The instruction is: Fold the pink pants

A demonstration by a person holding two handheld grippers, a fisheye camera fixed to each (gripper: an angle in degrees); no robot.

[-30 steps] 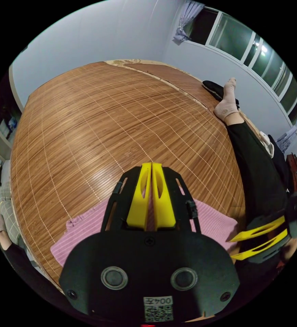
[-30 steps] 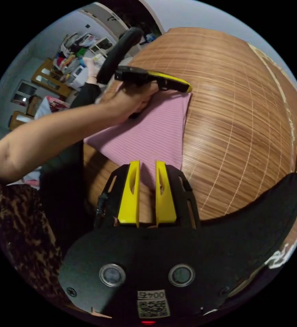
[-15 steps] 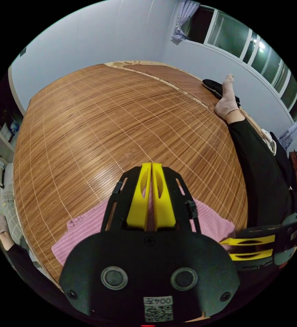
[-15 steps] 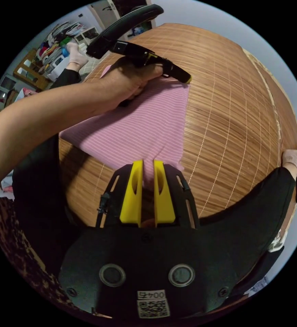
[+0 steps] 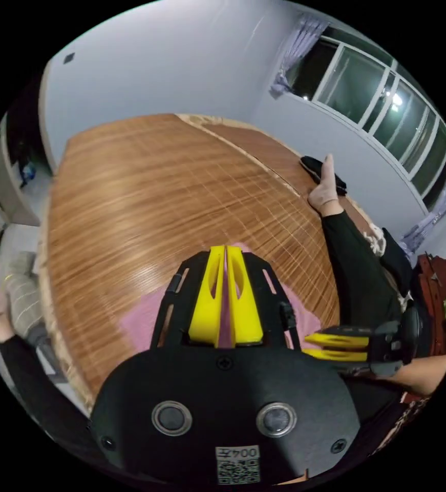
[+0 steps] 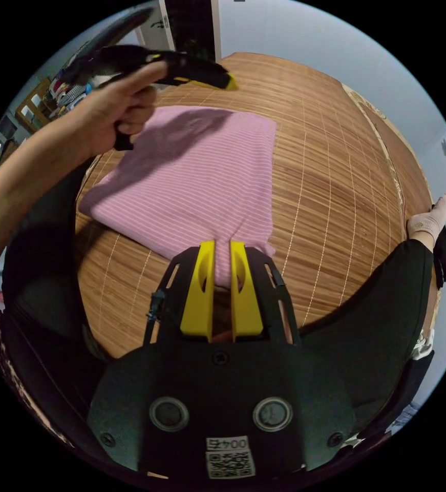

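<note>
The pink pants (image 6: 197, 174) lie folded into a flat rectangle on the bamboo mat (image 6: 335, 169), spread out ahead of the right gripper (image 6: 221, 246). That gripper's yellow jaws stand a narrow gap apart over the near corner of the cloth — whether they pinch any fabric cannot be told. The left gripper (image 5: 225, 251), in its own view, has its jaws brought together with a sliver of pink showing between them, though a real grip is not clear; in the right gripper view it is held in a hand (image 6: 112, 110) above the far edge of the pants, apparently clear of the cloth. A black-trousered leg (image 6: 386, 307) with a socked foot (image 6: 430, 218) stretches along the mat to the right gripper's right.
</note>
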